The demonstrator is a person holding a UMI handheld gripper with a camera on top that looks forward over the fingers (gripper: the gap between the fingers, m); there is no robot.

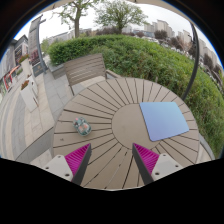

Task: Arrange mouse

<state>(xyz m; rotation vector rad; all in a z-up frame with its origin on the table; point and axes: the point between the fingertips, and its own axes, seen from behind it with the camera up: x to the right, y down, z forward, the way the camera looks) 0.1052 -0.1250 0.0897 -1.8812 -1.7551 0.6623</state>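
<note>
Jaws wide open, nothing held. Gripper hangs over the near side of a round wooden table, with bare slats showing between the two pink pads.

Mouse is small and grey, sitting on the table's left part, just ahead of the left finger and slightly outside it. It touches neither finger; it rests on the slats on its own.

Mat is light blue and roughly square. It lies flat on the right part of the table, ahead of the right finger and well apart from the mouse. A plain round centre panel sits between mouse and mat.

Far side of the table: a slatted wooden chair, pushed close to the edge, left of centre. A dark pole rises at the right, past the table edge.

Beyond that is a thick green hedge running across the far right, trees and buildings behind it. Paved ground to the left of the table, with more outdoor furniture far left, too small to make out.
</note>
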